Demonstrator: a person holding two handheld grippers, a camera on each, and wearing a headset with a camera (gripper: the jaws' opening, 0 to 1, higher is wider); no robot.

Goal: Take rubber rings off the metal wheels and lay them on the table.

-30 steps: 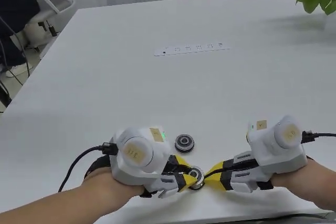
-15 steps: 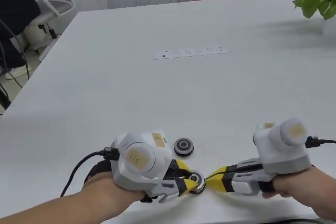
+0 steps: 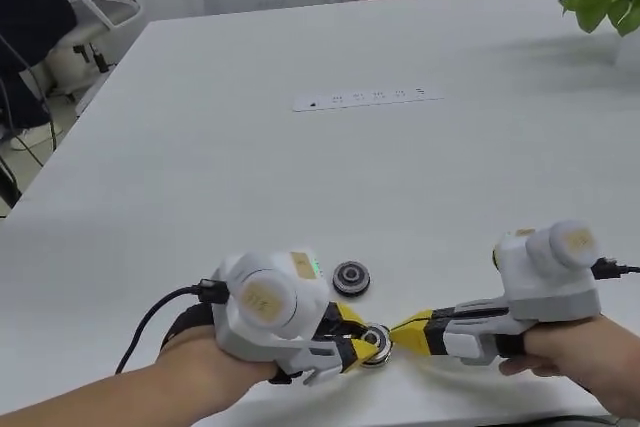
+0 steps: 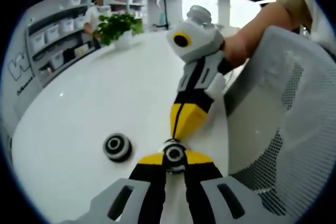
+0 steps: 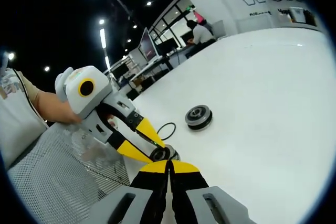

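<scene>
Shifted out to the right and lower since a second ago: right gripper [image 5: 169, 165], jaws pressed together, tips at rim of metal wheel [image 3: 375, 338]; cannot tell whether a rubber ring is pinched between them. Clamped on that wheel from the opposite side: left gripper [image 4: 174, 159], jaws parted just enough to hold it, near front edge of table [image 3: 300, 177]. Lying flat just beyond left gripper: second wheel [image 3: 351, 276], black ring on it.

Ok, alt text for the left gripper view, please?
The left hand-held gripper clamps a metal wheel, and the right hand-held gripper, yellow tip closed, meets it from above. A second wheel, black-ringed, lies on the white table to the left.
</scene>
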